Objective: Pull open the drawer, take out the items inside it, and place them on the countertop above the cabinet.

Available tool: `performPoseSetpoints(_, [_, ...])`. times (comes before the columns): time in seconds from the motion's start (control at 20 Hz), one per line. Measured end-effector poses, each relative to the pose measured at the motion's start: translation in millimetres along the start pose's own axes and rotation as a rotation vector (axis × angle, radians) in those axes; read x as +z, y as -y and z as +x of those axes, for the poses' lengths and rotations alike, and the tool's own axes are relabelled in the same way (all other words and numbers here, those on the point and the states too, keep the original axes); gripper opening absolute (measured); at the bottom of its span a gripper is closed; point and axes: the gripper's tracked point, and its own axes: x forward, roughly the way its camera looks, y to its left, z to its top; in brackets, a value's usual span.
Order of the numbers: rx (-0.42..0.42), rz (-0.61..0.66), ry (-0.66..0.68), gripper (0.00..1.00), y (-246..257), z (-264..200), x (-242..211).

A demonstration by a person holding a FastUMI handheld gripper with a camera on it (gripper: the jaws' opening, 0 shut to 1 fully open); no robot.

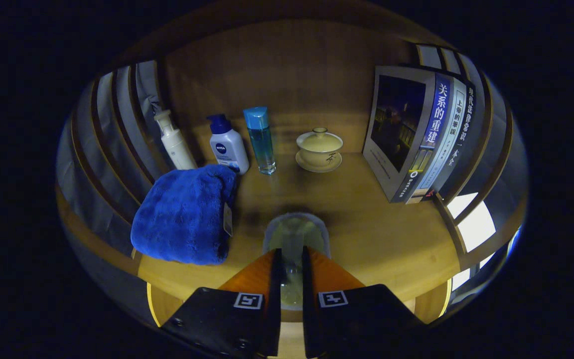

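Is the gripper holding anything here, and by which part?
Yes: the gripper is shut on a clear glass, its fingers pinching the near rim, above the countertop.

My gripper (pixel 292 259) has both fingers pressed on a clear glass (pixel 295 234) over the wooden countertop (pixel 366 224). A blue towel (pixel 185 217) lies just left of it. Beyond stand a white pump bottle (pixel 174 141), a lotion bottle (pixel 227 145), a blue bottle (pixel 260 140), a lidded teacup (pixel 319 148) and books (pixel 424 132).
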Motion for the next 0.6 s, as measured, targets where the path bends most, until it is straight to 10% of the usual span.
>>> performPoseSetpoints(0.2, [0.008, 0.022, 0.007, 0.31, -2.1, 3.5, 2.0])
performPoseSetpoints(0.6, [0.012, 0.04, 0.019, 0.79, -0.7, -11.4, 1.1])
